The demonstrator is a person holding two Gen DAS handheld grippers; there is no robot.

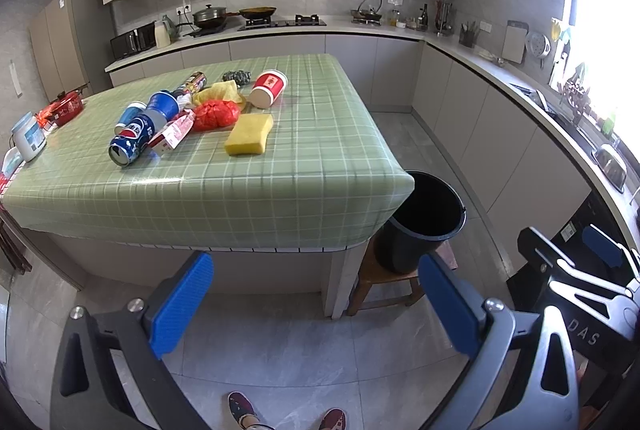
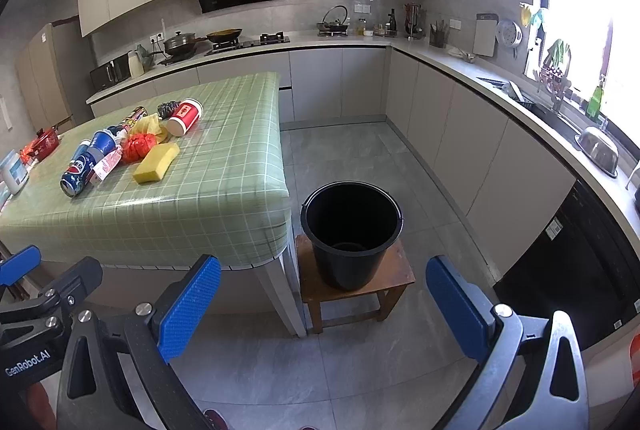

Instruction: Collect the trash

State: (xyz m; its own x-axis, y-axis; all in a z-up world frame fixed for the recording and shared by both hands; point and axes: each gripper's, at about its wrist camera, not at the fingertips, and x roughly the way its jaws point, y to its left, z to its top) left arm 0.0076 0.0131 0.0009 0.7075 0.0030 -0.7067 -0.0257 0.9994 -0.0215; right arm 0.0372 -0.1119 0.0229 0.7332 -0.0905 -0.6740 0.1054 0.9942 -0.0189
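Trash is seen piled on the green checked surface [image 1: 304, 166], well ahead of both pairs of fingers and up to their left: a sponge [image 1: 249, 135] nearest, then a red bag [image 1: 216, 114], a blue can [image 1: 132, 144] on its side, a carton [image 1: 173, 134], a blue cup [image 1: 163, 105], a yellow wrapper [image 1: 222, 92], a tipped red cup [image 1: 269, 88] and a dark scrubber [image 1: 237, 76] farthest off. Nothing has been collected as far as can be judged: the bucket [image 2: 351, 230], set on a stool [image 2: 394, 278] ahead of the right gripper [image 2: 323, 308] and beside the surface's corner, is seen to be empty, only its dark floor showing. Every item is therefore left to be moved. The left gripper [image 1: 316, 304] is held low before the surface's edge, its fingers spread wide and gripping nothing; the right one's fingers are likewise spread wide and bare. At the surface's far left edge a white jar [image 1: 28, 136] and a small red pot [image 1: 66, 108] are set apart from the pile.
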